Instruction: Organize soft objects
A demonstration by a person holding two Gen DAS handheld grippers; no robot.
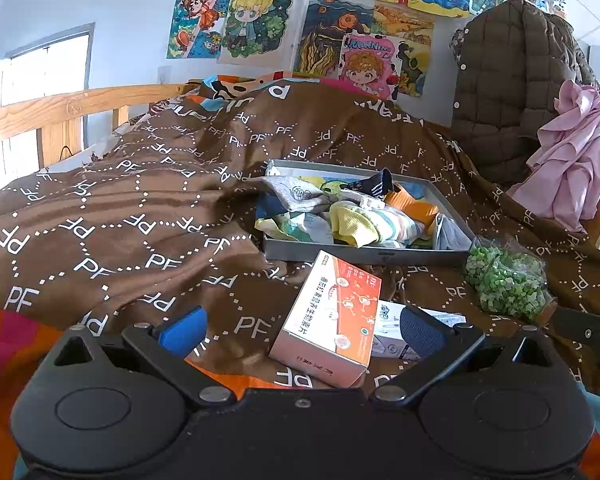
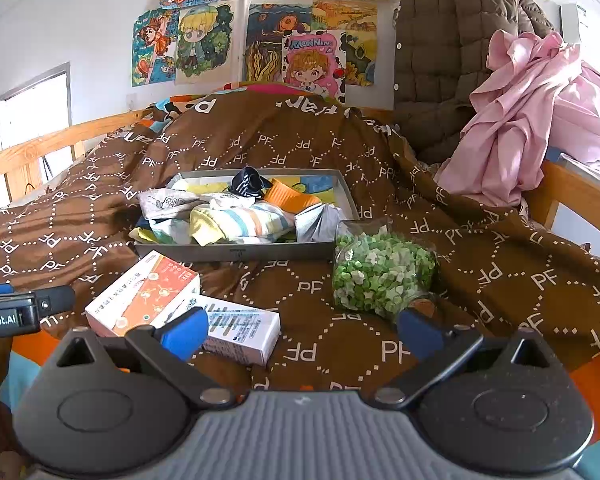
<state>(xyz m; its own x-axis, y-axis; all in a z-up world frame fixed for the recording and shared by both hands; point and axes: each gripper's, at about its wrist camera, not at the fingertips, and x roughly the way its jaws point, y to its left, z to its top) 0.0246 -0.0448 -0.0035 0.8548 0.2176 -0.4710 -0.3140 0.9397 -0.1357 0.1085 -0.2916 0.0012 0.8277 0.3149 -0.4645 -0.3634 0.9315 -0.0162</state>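
Two tools hang low over the near edge of the bed, both with their blue-padded fingers spread wide and nothing between them. Straight ahead of the left tool (image 1: 302, 332) lies an orange-and-white carton (image 1: 332, 320), tipped on one long edge, so close that it sits between the finger lines without being gripped. Ahead of the right tool (image 2: 302, 332) is mostly bare brown blanket (image 2: 100, 208); a white carton (image 2: 240, 328) lies just by its left finger and a clear bag of green pieces (image 2: 382, 274) just beyond its right finger.

Farther ahead of both, the grey tray (image 2: 236, 254) rests on the blanket with the soft things heaped inside it: a striped yellow cloth (image 2: 240, 222), a dark sock (image 2: 248, 182), an orange piece (image 2: 290, 198) and pale pieces spilling over the far-left rim. The tray seems to serve as the gathering place. The heap is loose and unfolded, which fits either a pile awaiting sorting or one just collected.
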